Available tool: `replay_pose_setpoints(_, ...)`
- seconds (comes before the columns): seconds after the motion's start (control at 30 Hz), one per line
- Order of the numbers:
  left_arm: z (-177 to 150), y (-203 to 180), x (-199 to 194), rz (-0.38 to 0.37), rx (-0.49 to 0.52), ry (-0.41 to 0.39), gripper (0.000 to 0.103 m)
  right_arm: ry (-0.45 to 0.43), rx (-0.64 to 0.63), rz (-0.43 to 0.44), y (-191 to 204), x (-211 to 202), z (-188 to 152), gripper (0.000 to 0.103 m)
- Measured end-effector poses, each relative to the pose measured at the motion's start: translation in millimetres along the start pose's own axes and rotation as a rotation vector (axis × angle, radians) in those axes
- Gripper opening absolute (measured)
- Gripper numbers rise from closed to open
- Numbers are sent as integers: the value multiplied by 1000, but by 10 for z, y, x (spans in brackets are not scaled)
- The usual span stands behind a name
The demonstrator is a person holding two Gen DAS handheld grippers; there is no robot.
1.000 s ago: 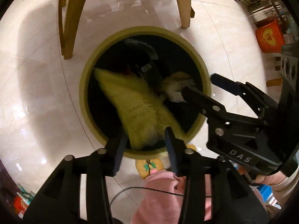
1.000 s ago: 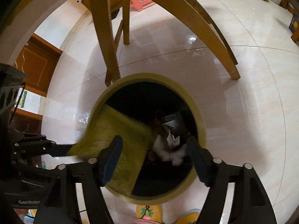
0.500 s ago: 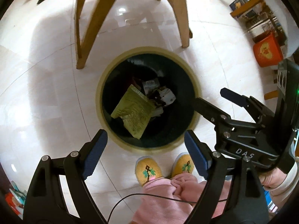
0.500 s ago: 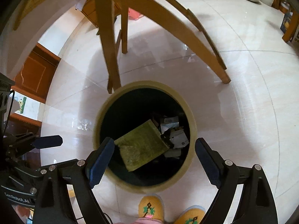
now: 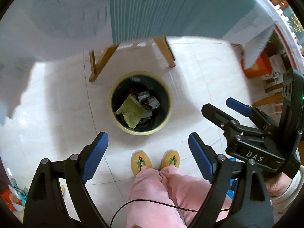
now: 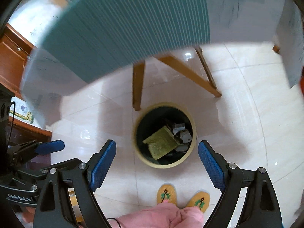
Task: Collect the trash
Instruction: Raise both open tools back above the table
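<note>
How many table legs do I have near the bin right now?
2 clearly by the bin: one leg standing just behind its rim on the left, one slanted leg reaching the floor behind it on the right. Another stub shows far right; the tablecloth may hide more.

A home, by the look of it: glossy white floor tiles (image 5: pixel 57 114), a cloth-draped wooden-legged table (image 6: pixel 133 28) at top, and yellow embroidered slippers (image 6: pixel 166 193) bottom centre.

Beyond our blue fingers (image 5: pixel 95 155) we see a cream-rimmed bin (image 5: pixel 140 132), olive-green wrapper (image 5: pixel 132 112), and teal ribbed mat (image 5: pixel 171 9).
</note>
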State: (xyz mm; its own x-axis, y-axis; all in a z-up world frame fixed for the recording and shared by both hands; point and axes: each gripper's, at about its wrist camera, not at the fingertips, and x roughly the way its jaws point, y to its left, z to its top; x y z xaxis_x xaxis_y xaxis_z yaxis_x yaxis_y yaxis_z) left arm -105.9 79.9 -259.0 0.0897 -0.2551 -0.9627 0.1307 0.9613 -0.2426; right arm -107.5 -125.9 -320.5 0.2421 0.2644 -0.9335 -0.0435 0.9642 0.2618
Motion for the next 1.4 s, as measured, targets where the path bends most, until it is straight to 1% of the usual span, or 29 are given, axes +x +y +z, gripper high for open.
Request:
replay_pose_setpoints(0.07, 32, -90, -367, -15, 17, -20, 86, -19, -16, 5, 142, -364, 88, 89)
replay_pose_setpoints(0.17, 89, -189, -817, -24, 34, -47, 86, -60, -52, 8, 351, -889, 222, 89)
replay_pose_setpoints(0.3, 194, -253, -1433, -71, 38, -82, 86, -121, -77, 6, 566, -1534, 400, 89)
replay_pose_setpoints(0.43, 307, -292, -2008, -91, 55, -166, 86, -200, -89, 2, 749, -2150, 589, 89)
replay_pose_setpoints(0.6, 434, -361, -2574, -93, 83, -268, 86, -277, -99, -10, 911, -2622, 770, 89)
replay_pose_setpoints(0.67, 504, -334, -2692, -93, 92, -305, 86, -306, -107, -17, 980, -2788, 842, 89)
replay_pose_setpoints(0.7, 544, -345, -2788, -100, 97, -331, 86, -319, -111, -21, 1012, -2855, 876, 89)
replay_pose_setpoints(0.83, 677, -359, -2989, -112, 113, -394, 86, -382, -136, -37, 1128, -3109, 982, 89)
replay_pose_setpoints(0.93, 794, -369, -3157, -114, 140, -447, 86, -416, -144, -53, 1187, -3221, 1082, 89)
replay_pose_setpoints(1.07, 975, -367, -3263, -119, 172, -502, 86, -452, -127, -69, 1235, -3283, 1244, 89)
replay_pose_setpoints(1.2, 1158, -408, -3311, -121, 195, -539, 86, -475, -104, -77, 1258, -3281, 1460, 89)
replay_pose_setpoints(1.4, 1499, -386, -3320, -124, 177, -575, 86, -491, -128, -85, 1261, -3229, 1796, 89)
